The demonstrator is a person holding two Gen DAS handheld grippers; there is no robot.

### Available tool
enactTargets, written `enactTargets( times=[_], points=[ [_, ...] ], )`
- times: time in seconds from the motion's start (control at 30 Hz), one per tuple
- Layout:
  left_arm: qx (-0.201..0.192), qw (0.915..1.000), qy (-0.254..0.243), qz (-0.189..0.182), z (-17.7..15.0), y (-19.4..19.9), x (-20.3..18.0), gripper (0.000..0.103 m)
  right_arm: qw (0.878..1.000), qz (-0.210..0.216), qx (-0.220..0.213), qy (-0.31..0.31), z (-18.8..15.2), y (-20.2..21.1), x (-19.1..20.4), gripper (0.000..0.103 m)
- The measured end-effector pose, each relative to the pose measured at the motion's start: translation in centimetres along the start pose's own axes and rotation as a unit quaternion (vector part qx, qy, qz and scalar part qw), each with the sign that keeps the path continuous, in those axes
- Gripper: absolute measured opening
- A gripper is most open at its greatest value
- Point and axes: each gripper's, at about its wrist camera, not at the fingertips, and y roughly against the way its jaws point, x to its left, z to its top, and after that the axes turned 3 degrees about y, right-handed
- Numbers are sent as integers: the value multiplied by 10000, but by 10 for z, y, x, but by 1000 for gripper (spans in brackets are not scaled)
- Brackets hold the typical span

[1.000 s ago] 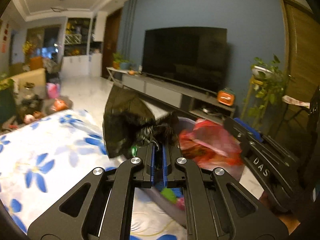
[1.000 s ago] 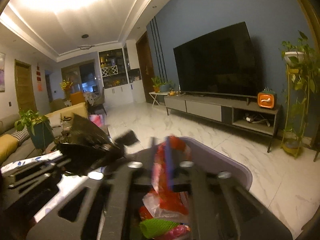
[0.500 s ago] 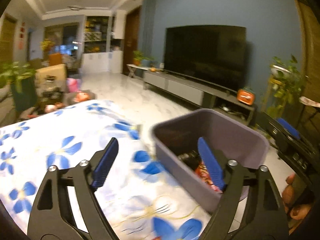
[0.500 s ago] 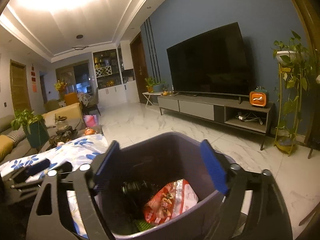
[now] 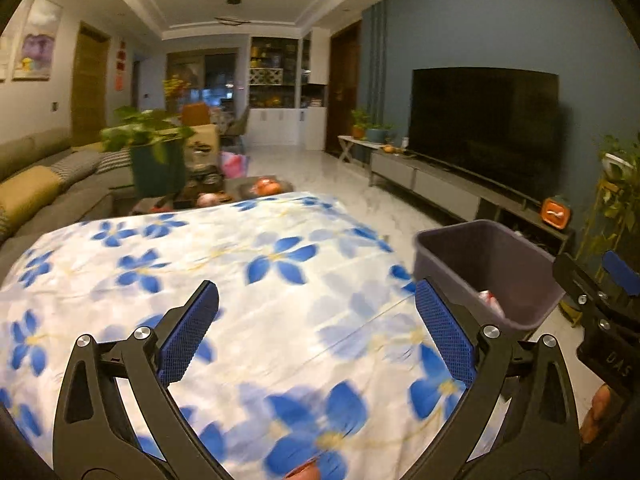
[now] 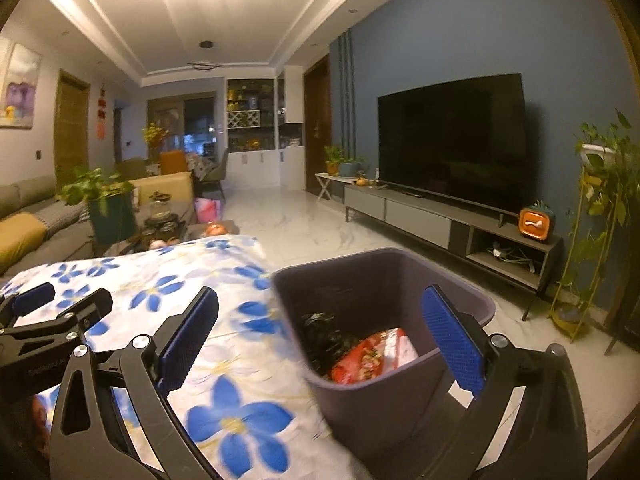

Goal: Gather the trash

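A grey-purple trash bin (image 6: 456, 304) stands at the right edge of the table with the blue-flowered cloth (image 5: 256, 280). In it lie a red snack wrapper (image 6: 372, 356) and a crumpled black bag (image 6: 324, 334). The bin also shows in the left wrist view (image 5: 460, 254). My left gripper (image 5: 316, 334) is open and empty above the cloth, left of the bin. My right gripper (image 6: 320, 344) is open and empty, with its jaws wide over the bin's near left rim. The left gripper also shows at the left of the right wrist view (image 6: 60, 308).
A TV (image 6: 452, 136) and a low grey console (image 6: 440, 216) line the blue wall to the right. A plant stand (image 6: 592, 208) is at the far right. A sofa (image 5: 36, 188), a potted plant (image 5: 156, 156) and a cluttered coffee table (image 5: 224, 192) lie beyond the table.
One second ago the left gripper held the black bag and the right held the red wrapper over the bin. Both opened and dropped them in. The left has since swung left over the cloth.
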Motion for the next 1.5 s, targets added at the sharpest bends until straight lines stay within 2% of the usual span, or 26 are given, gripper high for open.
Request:
enactTargets(
  times=[0.23,0.6,0.93,1.5],
  points=[
    [-168,9989,-130,425,-10,52,24,97,9999,-33,32,107,-6,44,29,97],
    [-201,9993,69,297,-24,97,50,97,9997,10,49,242,-20,91,50,97],
    [-319,9990,101,307,-28,115,57,97,9997,-32,-103,238,-18,110,56,97],
    [-366,9990,151,206,-29,122,58,97,9995,-37,-138,270,-18,112,59,97]
  ],
)
